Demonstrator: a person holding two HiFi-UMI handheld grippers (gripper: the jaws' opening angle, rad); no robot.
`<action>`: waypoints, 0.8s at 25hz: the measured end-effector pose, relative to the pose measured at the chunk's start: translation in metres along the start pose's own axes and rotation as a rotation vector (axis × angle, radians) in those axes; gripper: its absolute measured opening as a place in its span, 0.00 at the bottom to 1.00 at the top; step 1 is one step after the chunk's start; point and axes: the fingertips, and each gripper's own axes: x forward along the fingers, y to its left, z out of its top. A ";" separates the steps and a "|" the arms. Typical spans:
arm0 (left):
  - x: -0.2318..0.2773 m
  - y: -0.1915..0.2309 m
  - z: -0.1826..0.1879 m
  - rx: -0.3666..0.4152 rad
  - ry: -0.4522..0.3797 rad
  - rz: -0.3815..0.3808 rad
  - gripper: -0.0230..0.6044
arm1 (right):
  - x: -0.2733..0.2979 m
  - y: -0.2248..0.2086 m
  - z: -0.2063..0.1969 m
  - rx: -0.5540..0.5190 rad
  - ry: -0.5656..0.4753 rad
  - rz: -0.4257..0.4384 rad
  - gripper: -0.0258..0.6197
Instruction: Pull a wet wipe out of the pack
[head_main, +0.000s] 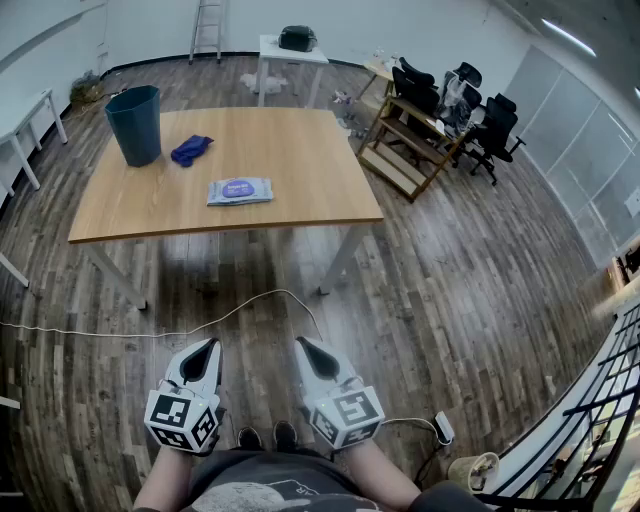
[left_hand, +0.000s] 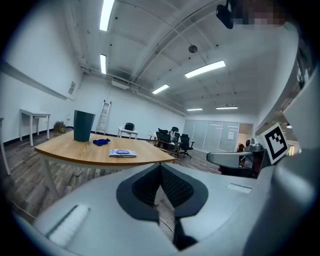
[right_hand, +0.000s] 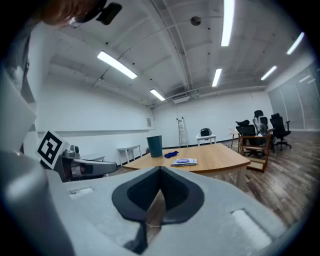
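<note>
So my left gripper (head_main: 208, 348) and right gripper (head_main: 304, 347) are pressed together, empty, well apart from the wet wipe pack (head_main: 240, 190) on the table (head_main: 300, 150)

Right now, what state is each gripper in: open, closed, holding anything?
Left gripper: closed, holding nothing.
Right gripper: closed, holding nothing.

Rectangular light wooden table (head_main: 300, 150): smooth, matt top. Flat pale-blue wet wipe pack (head_main: 240, 191): glossy plastic film. Crumpled blue cloth (head_main: 190, 150): soft fabric. Dark teal bin (head_main: 136, 125): matt plastic. Grey-brown plank floor (head_main: 450, 300): grained wood.
</note>
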 end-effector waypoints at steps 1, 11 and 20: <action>0.000 0.001 0.001 -0.003 -0.002 0.002 0.07 | 0.000 0.000 -0.001 -0.026 0.005 -0.006 0.03; 0.002 -0.001 0.007 0.006 -0.010 -0.019 0.07 | 0.005 0.009 0.005 -0.089 0.006 0.001 0.03; 0.003 0.002 0.004 0.002 -0.004 -0.004 0.07 | 0.010 0.003 0.002 -0.058 0.014 -0.010 0.03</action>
